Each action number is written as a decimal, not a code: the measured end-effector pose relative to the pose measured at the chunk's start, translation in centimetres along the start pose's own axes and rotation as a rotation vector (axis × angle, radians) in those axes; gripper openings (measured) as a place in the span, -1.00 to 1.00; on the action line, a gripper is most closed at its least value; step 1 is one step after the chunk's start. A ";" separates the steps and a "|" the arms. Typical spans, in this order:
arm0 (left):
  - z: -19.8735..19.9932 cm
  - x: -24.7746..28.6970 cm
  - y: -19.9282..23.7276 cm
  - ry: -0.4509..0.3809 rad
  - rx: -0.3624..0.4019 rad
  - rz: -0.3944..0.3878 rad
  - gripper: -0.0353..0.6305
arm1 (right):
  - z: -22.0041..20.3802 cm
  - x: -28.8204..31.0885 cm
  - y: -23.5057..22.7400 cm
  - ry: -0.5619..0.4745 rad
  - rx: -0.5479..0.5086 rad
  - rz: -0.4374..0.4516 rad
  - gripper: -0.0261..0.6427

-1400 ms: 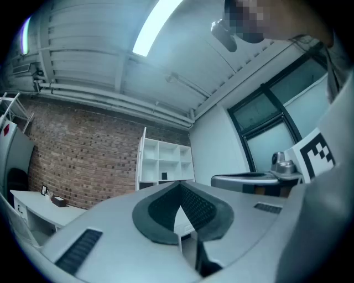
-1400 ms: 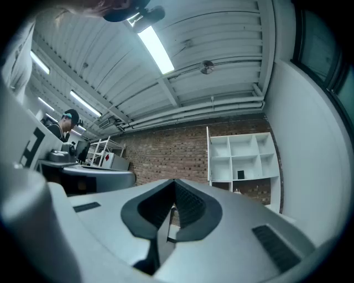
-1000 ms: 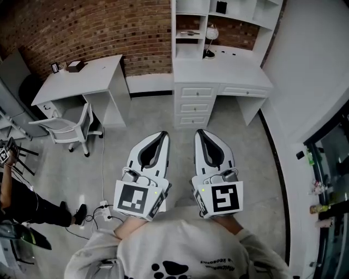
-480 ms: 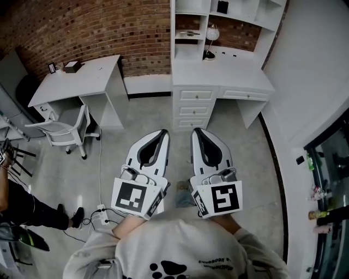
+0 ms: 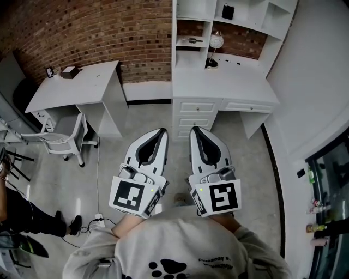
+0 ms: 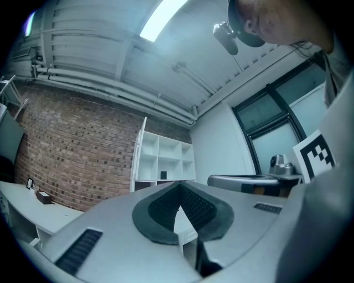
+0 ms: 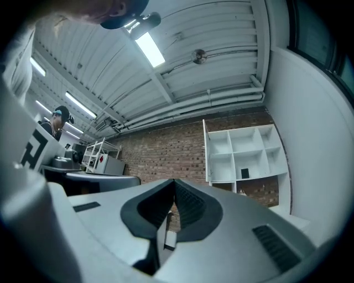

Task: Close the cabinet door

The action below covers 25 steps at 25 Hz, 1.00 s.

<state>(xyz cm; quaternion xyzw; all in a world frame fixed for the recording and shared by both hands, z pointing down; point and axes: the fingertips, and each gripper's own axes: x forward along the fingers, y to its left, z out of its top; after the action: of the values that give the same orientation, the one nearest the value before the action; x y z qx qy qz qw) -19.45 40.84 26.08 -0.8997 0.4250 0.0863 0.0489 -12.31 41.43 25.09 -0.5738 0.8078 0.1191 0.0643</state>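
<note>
A white shelf cabinet (image 5: 240, 16) stands on a white desk (image 5: 229, 82) against the brick wall ahead. Its door (image 5: 173, 32) hangs open at the left side, seen edge-on. In the left gripper view the door (image 6: 139, 155) is a thin white slab beside the open cubbies (image 6: 166, 160); the right gripper view shows the door (image 7: 205, 149) the same way. My left gripper (image 5: 162, 132) and right gripper (image 5: 195, 131) are side by side, pointing at the desk and well short of it. Both are shut and hold nothing.
A drawer stack (image 5: 193, 106) sits under the desk. To the left are a second white desk (image 5: 76, 87) and a white chair (image 5: 60, 139). A power strip with cables (image 5: 97, 220) lies on the floor, a person's leg (image 5: 27, 215) is at far left, and dark glass (image 5: 332, 180) at right.
The desk and shelf cabinet have come nearer and sit lower in the head view as I walk toward them. Both grippers keep their places side by side, still shut.
</note>
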 end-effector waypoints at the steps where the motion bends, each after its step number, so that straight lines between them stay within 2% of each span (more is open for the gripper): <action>1: -0.1 0.9 0.3 -0.003 0.000 0.000 -0.87 | -0.1 0.8 -0.6 0.000 -0.003 0.005 -0.87; 12: -1.5 9.4 2.7 -0.022 0.017 0.052 -0.87 | -2.3 7.6 -6.9 -0.017 -0.003 0.061 -0.87; 25: -3.4 13.5 6.0 -0.004 0.011 0.108 -0.87 | -4.7 12.2 -9.1 0.002 0.014 0.100 -0.87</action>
<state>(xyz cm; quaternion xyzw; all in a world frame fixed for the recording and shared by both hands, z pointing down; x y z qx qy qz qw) -15.30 26.24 26.67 -0.8750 0.4734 0.0881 0.0501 -7.62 26.19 25.58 -0.5324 0.8362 0.1161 0.0615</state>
